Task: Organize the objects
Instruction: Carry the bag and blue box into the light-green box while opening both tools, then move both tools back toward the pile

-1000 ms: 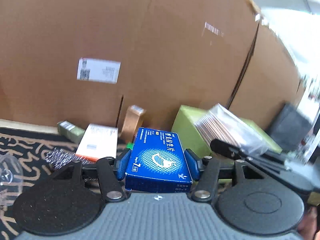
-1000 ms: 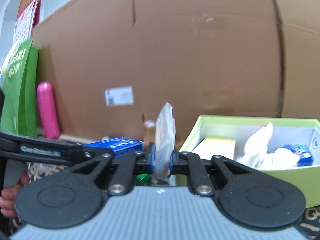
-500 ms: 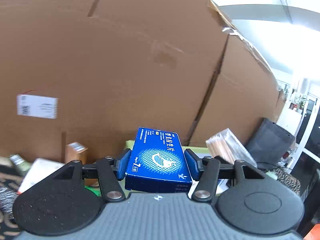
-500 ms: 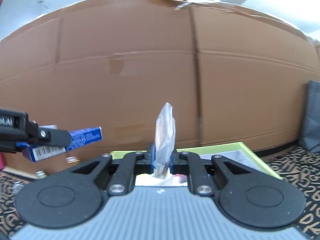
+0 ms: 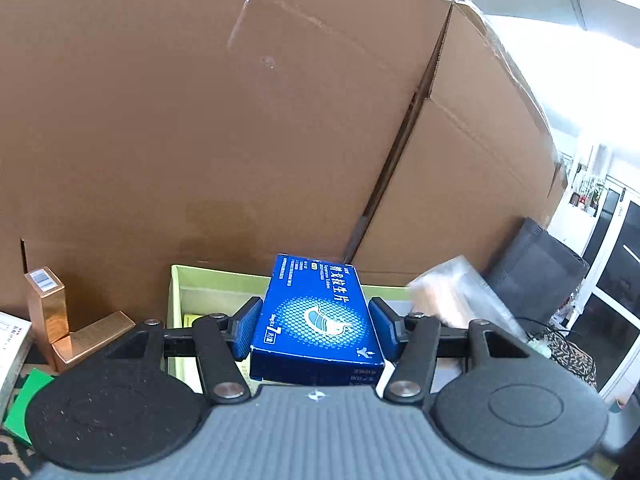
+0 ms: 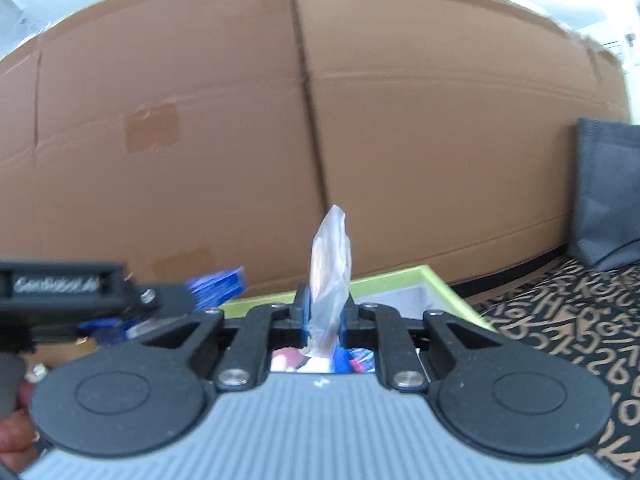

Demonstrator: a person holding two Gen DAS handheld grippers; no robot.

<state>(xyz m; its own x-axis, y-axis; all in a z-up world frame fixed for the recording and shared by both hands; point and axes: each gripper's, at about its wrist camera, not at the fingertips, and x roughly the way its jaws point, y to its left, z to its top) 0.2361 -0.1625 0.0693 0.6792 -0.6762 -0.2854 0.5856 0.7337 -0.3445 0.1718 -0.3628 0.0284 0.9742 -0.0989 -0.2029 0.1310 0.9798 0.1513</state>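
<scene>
Grippers now over green tray [image 5: 176, 280], swung in from the clutter: left gripper [image 5: 316, 322] clamps blue box [image 5: 316, 312]; right gripper [image 6: 325, 316] at 3 o'clock, jaws easing, pinches plastic bag [image 6: 330, 276]. Drop-off looks imminent.

— What carries everything?
— A dark patterned cloth [image 6: 560, 320] with tan letters.
— What rests on it?
— A green tray [image 5: 175, 292] near the cardboard wall [image 5: 240, 120], two copper boxes [image 5: 60, 320] beside it, and a grey bag [image 6: 608, 196] further right.
</scene>
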